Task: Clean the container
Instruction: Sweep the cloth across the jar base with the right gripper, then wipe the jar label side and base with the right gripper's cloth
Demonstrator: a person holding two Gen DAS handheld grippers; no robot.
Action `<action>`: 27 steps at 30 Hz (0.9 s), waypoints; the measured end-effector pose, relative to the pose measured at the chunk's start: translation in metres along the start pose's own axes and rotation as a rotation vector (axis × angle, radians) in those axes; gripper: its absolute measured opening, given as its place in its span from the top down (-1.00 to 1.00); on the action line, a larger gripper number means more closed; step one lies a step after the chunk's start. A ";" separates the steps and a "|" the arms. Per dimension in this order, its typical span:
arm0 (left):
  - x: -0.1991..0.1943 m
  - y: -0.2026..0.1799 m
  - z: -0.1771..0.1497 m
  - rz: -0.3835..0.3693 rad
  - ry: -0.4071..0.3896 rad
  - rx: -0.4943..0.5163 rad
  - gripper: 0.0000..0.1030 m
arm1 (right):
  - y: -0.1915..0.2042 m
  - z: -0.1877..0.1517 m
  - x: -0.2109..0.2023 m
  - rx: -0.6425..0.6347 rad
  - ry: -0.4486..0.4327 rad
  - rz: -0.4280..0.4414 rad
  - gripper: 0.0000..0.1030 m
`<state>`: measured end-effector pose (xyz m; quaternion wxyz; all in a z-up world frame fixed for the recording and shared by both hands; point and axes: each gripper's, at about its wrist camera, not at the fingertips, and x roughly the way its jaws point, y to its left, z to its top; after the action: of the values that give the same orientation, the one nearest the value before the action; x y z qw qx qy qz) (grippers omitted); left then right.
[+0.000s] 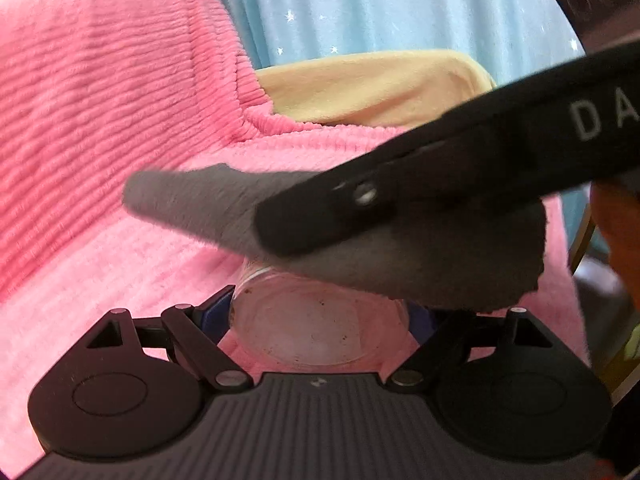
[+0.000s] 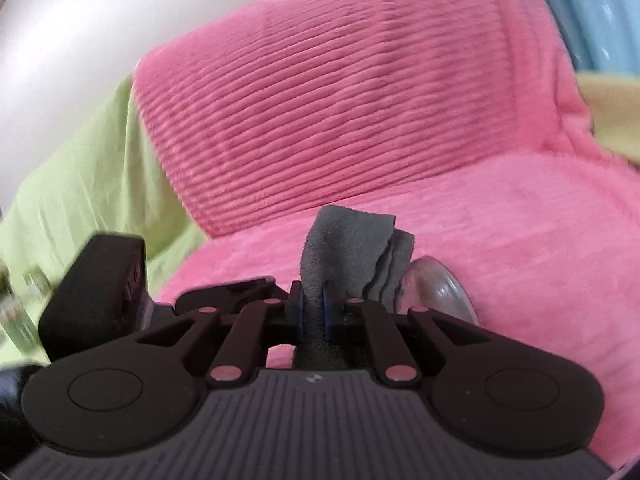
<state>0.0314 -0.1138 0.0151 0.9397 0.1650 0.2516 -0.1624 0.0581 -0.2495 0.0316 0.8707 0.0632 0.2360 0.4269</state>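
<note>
Left wrist view, nearest the lens: the left tongs (image 1: 320,316) are pinching a clear container (image 1: 316,328) by its sides, blue pads (image 1: 214,312) against the wall, base toward the camera. Brown specks show through the plastic, so some dirt is on it now. Just beyond, the grey cloth (image 1: 400,248) drapes over the container's far end, carried by the right tongs (image 1: 320,216), which cross the view from the right.

In the right wrist view the right tongs (image 2: 314,312) are pressed together on a bunched fold of the grey cloth (image 2: 352,248); the container (image 2: 436,284) shows just beside it to the right, its rim peeking past the cloth.

Farther back lie the pink blanket (image 2: 360,100), a green sheet (image 2: 80,168), a yellow cloth (image 1: 372,84) and a blue curtain (image 1: 400,4).

Risks, as a judgement: the container is smooth and held only at two sides, so a hard sideways push from the cloth could twist it out of the grip and drop it onto the pink blanket. The cloth is held by a narrow fold; dragging it against the rim could pull it free. A loose drape may also skim the rim and miss the specks deeper inside.
</note>
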 end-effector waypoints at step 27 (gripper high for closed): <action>0.005 0.010 0.002 0.009 0.006 -0.043 -0.65 | -0.013 0.004 -0.001 -0.005 -0.035 -0.079 0.87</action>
<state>0.0407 -0.1069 0.0167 0.9430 0.1463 0.2571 -0.1522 0.0688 -0.2580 0.0315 0.8911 0.0593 0.2219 0.3915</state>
